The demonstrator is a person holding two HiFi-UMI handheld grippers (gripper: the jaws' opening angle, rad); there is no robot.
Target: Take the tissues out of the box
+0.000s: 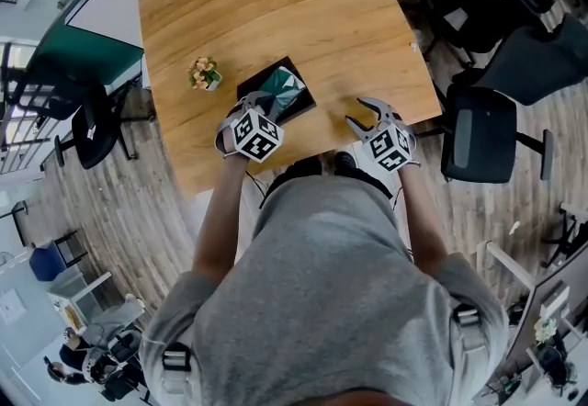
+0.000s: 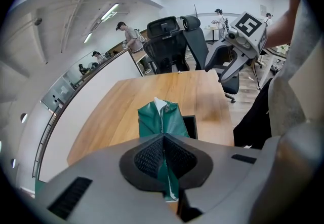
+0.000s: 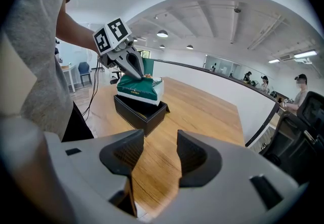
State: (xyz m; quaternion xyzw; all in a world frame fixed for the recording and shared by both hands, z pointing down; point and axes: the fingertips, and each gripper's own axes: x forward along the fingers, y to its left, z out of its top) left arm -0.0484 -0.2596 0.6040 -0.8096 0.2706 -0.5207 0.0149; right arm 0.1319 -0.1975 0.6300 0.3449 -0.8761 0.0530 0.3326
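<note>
Scene: you stand at a wooden worktop [image 1: 276, 9], seen from above your head, with a gripper in each hand.
Left gripper [image 2: 164, 159]: its jaws are pressed together on the top fold of a green tissue pack [image 2: 162, 119]; the green wrapper runs straight down between the pads.
Tissue pack: it hangs tilted from that pinch, raised over the open black box [image 3: 142, 111], with its lower edge about level with the box rim (you cannot tell whether it is touching there). A strip of white shows at its upper end.
Black box: it sits on the worktop near the edge closest to you, to the left of the right gripper, with its opening facing up.
Right gripper [image 3: 154, 154]: its jaws are spread, with only bare wood showing between them. It hovers over the worktop near your edge, well apart from the box, and points toward it.
Other things: a small pot of flowers [image 1: 205, 73] stands on the worktop just left of the box, and a black office chair [image 1: 478, 133] stands off the worktop's right corner.
</note>
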